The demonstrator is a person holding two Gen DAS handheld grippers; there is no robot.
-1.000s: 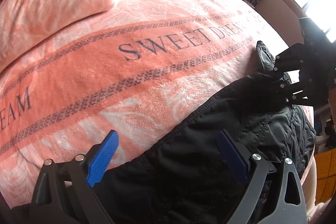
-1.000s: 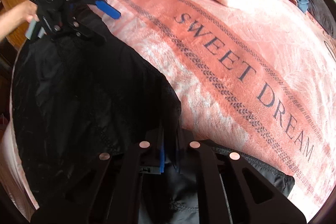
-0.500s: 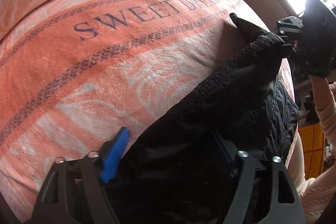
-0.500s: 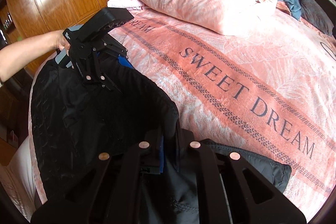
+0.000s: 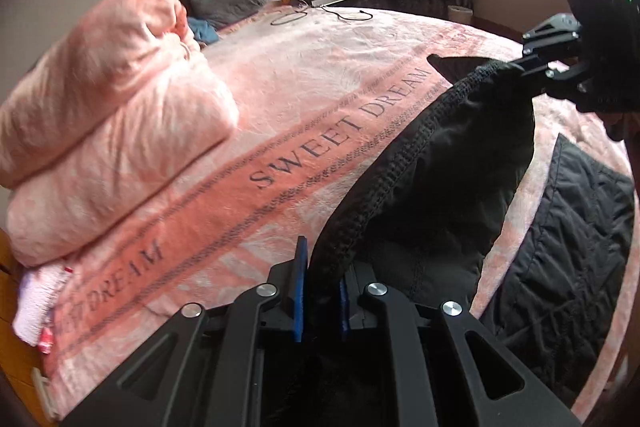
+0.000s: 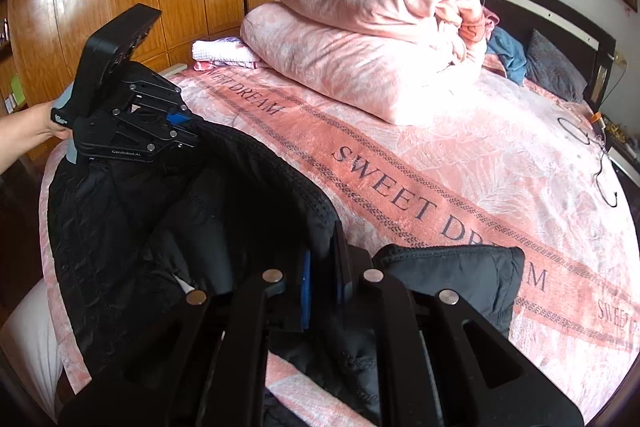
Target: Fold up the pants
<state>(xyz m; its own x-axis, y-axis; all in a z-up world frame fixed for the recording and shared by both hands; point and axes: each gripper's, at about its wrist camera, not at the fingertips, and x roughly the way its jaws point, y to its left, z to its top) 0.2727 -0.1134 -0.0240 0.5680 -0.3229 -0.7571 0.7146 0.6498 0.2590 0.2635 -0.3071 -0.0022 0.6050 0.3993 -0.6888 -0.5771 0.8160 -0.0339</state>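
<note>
Pants (image 5: 448, 163) are off the pink bedspread (image 5: 280, 107) at the waistband now, since the left gripper (image 5: 320, 291) just clamped down on it. Right gripper (image 6: 322, 279) pinches the other end, so both look set to carry the fold over.

Both grippers are black linkage frames: the left gripper (image 5: 320, 301) has silver rivets behind blue pads (image 5: 299, 291); the right gripper (image 6: 322, 287) looks identical (white lettering, possibly "GenRobot.AI").
</note>
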